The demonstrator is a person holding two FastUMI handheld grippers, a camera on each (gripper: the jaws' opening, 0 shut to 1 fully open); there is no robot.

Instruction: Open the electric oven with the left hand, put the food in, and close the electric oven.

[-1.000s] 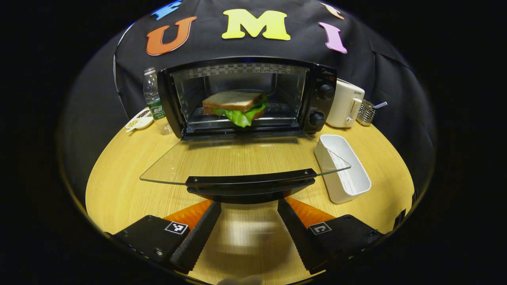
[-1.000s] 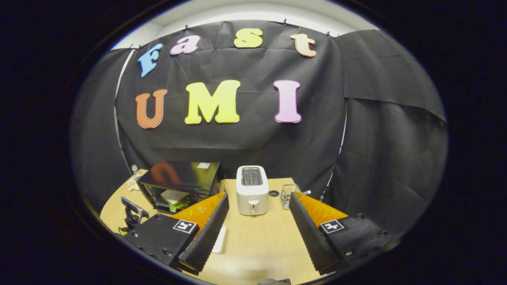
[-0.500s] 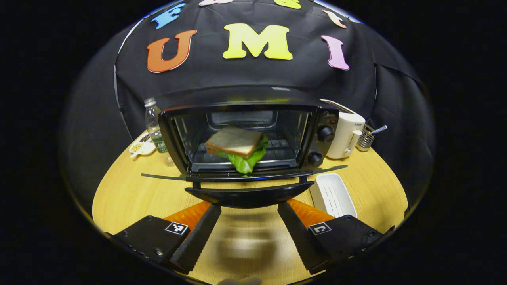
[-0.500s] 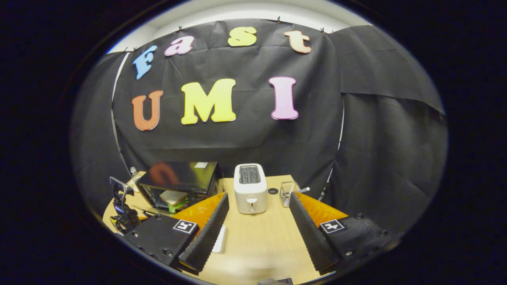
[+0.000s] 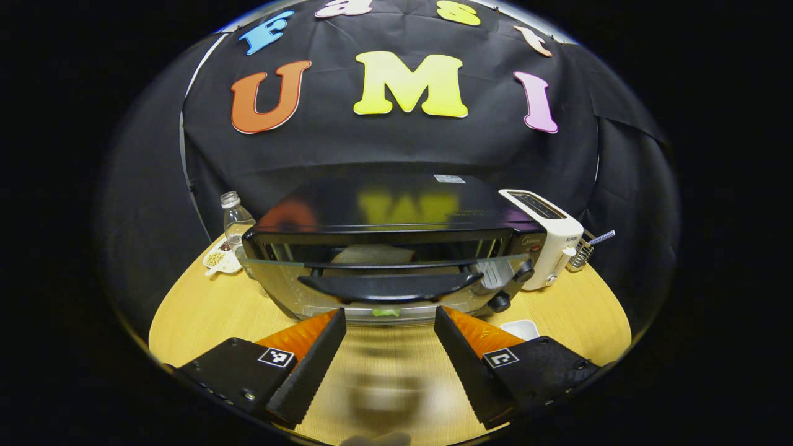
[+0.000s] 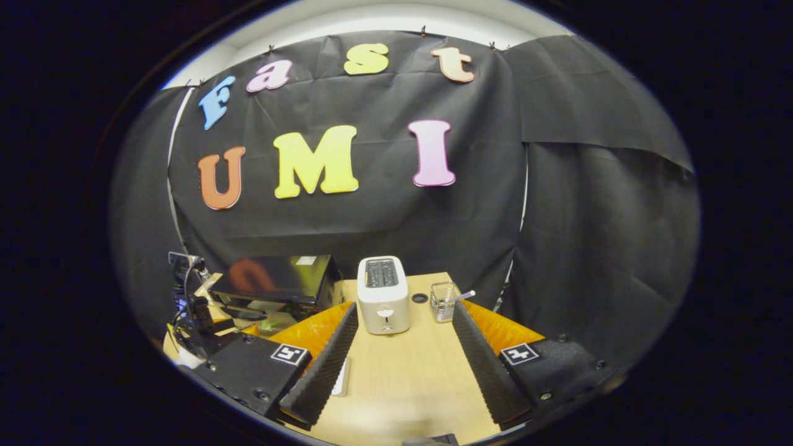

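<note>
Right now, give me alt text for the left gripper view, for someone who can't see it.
A black electric oven on a wooden table, its glass door tilted nearly shut over a sandwich, with the open left gripper just below the door handle. A white toaster stands right of the oven.

sandwich [image 5: 374, 254] mostly hidden behind tilted oven door [image 5: 384, 286] (1 green leaf edge showing), white tray [image 5: 519, 328] half hidden
</note>
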